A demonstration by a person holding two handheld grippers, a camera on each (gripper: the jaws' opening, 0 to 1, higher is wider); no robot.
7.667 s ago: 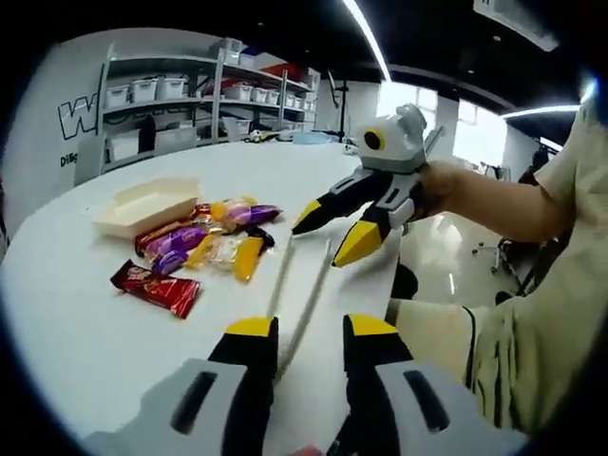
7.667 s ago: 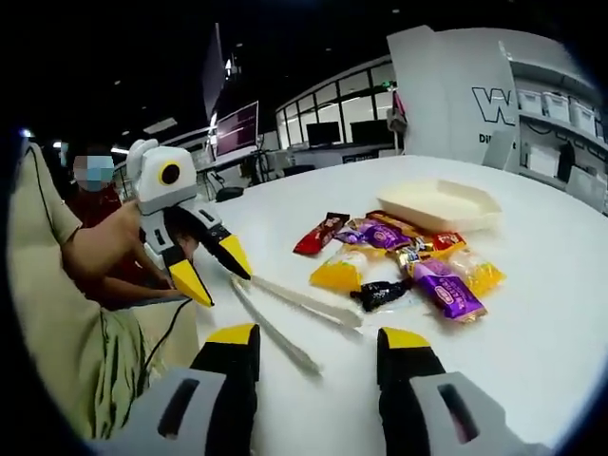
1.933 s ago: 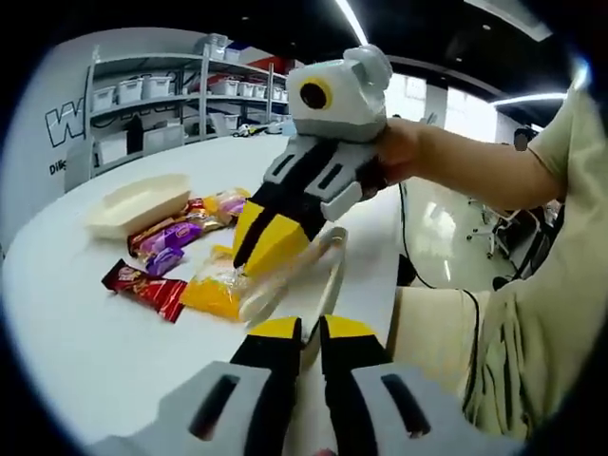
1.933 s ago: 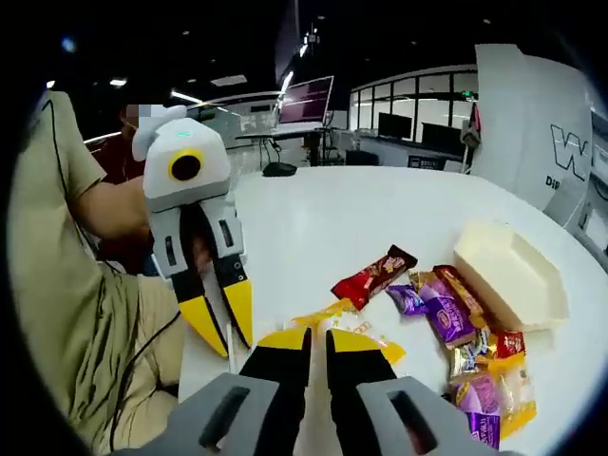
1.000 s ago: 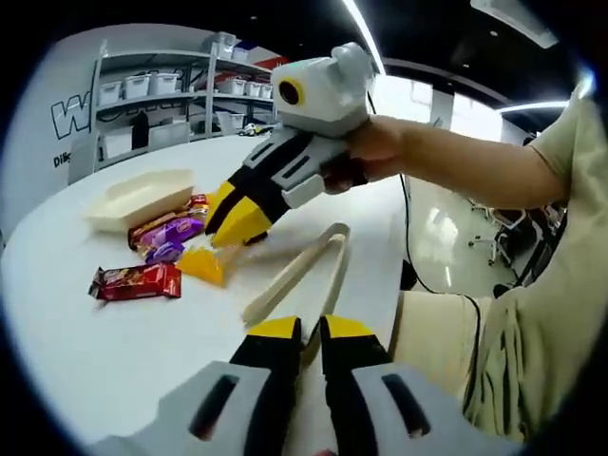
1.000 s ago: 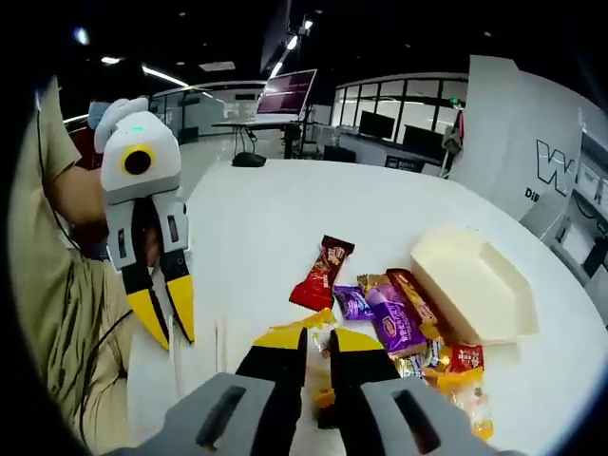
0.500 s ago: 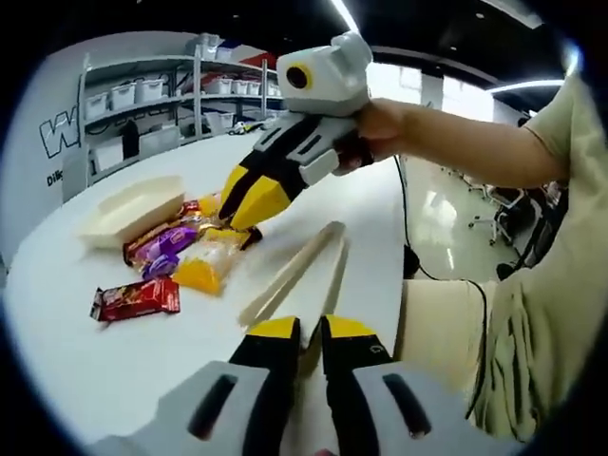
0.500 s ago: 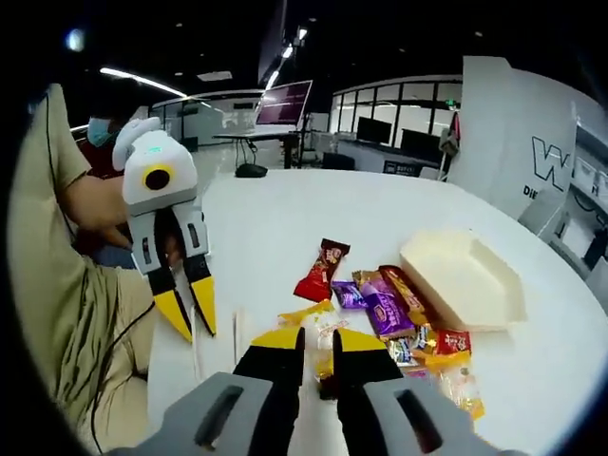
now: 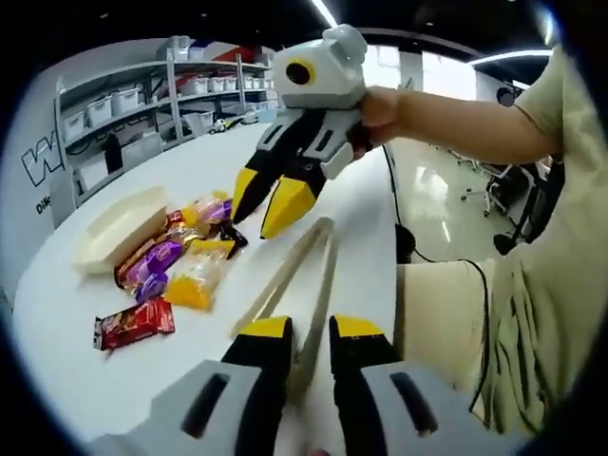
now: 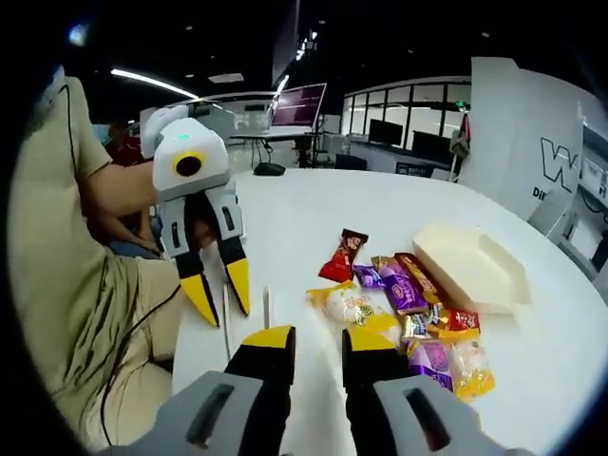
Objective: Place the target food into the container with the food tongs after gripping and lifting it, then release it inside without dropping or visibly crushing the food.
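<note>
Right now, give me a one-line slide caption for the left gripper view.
Left gripper holding the tongs on the white table, right gripper open above the snack packets, empty tray beyond.

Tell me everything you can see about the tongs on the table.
The tongs are pale beige and look like plastic or light wood: two long slim arms joined at the far end and spreading toward the left gripper. They lie flat on the white table near its edge, beside the snack packets. The left gripper's jaws sit on either side of the near end; whether they are pinching it is hard to tell. The right gripper hovers open above, apart.
</note>
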